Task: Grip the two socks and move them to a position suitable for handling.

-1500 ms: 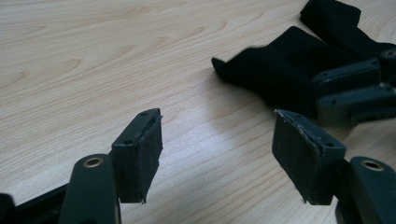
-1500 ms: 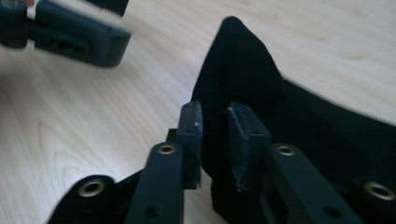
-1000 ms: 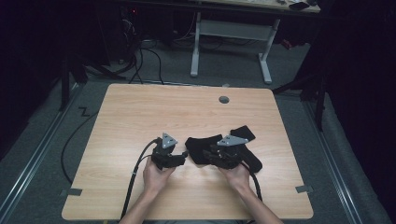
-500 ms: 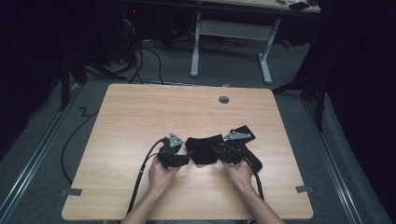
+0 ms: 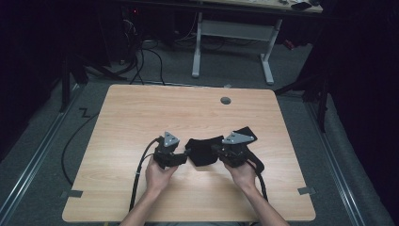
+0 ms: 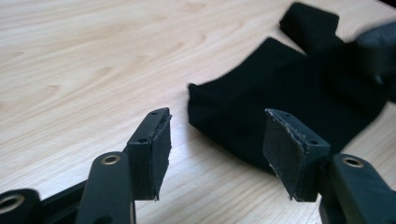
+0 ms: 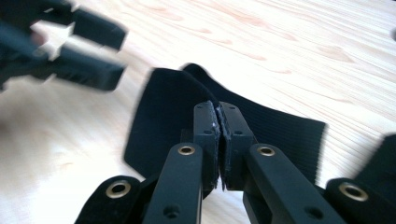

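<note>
One black cloth [image 5: 203, 150], two grippers

Right gripper [image 7: 218, 140] jaws have just closed, pinching the black cloth's [image 5: 203, 150] edge. Left gripper [image 6: 215, 144] narrowed slightly, jaws apart beside the cloth.

black cloth [image 5: 204, 150], two grippers, wooden table [image 5: 141, 113]
</note>
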The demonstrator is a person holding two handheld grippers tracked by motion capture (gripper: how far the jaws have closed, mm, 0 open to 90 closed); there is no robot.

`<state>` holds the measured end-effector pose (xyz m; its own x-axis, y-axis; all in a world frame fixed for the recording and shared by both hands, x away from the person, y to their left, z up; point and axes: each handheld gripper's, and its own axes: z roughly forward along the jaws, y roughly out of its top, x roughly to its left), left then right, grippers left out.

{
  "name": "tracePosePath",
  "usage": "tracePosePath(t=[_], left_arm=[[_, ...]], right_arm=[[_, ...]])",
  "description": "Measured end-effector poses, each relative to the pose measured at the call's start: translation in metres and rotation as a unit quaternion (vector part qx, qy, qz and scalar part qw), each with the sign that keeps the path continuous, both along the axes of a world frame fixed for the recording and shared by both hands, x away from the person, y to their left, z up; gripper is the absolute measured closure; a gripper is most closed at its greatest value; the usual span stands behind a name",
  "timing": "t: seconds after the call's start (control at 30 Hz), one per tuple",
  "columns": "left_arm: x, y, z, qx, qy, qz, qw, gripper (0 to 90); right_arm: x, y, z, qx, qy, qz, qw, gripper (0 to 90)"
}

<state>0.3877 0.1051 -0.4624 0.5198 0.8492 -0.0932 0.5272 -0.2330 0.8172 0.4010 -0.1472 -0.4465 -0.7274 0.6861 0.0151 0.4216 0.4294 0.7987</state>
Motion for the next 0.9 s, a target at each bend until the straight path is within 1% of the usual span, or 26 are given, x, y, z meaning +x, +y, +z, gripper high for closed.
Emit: tracePosePath(t=[0.1, 0.17, 0.3, 0.43, 0.5, 0.57, 0.67, 0.73, 0.77, 0.8, 0.87, 0.9], left_arm=[[0.000, 0.006, 0.003, -0.009, -0.001, 0.006, 0.9999, 41.9], [0.001, 0.007, 0.006, -0.004, 0.002, 0.003, 1.0000, 41.2], [0.002, 0.004, 0.014, -0.008, -0.006, -0.005, 0.9999, 41.1], [0.003, 0.002, 0.017, -0.011, -0.004, -0.011, 0.9999, 41.1], [0.004, 0.002, 0.016, -0.010, 0.000, -0.013, 0.9999, 41.1], [0.004, 0.002, 0.014, -0.009, 0.004, -0.014, 0.9999, 41.0], [0.006, 0.001, 0.012, -0.006, 0.011, -0.017, 0.9998, 41.1], [0.006, -0.001, 0.011, -0.004, 0.014, -0.021, 0.9997, 41.0], [0.006, -0.003, 0.010, -0.002, 0.015, -0.023, 0.9996, 41.0], [0.005, -0.004, 0.010, 0.002, 0.015, -0.026, 0.9995, 41.0], [0.004, -0.007, 0.008, 0.005, 0.016, -0.031, 0.9994, 40.9], [0.004, -0.009, 0.007, 0.007, 0.018, -0.033, 0.9993, 40.8]], right_arm=[[-0.007, 0.008, 0.002, -0.002, -0.001, 0.027, 0.9996, 86.4], [-0.011, 0.015, 0.002, -0.003, -0.002, 0.042, 0.9991, 85.9], [-0.016, 0.029, 0.002, -0.008, 0.000, 0.071, 0.9975, 83.6], [-0.016, 0.044, -0.007, -0.015, 0.012, 0.095, 0.9953, 81.1], [-0.015, 0.050, -0.014, -0.010, 0.026, 0.106, 0.9939, 78.5], [-0.014, 0.056, -0.020, -0.005, 0.043, 0.115, 0.9924, 78.1], [-0.015, 0.063, -0.027, -0.011, 0.048, 0.127, 0.9906, 77.9], [-0.016, 0.064, -0.028, -0.012, 0.046, 0.133, 0.9900, 76.7], [-0.017, 0.062, -0.027, -0.009, 0.044, 0.132, 0.9903, 75.9], [-0.018, 0.058, -0.025, 0.000, 0.043, 0.130, 0.9906, 75.6], [-0.020, 0.047, -0.021, 0.010, 0.035, 0.122, 0.9918, 74.9], [-0.020, 0.042, -0.019, 0.014, 0.035, 0.116, 0.9925, 74.2]])
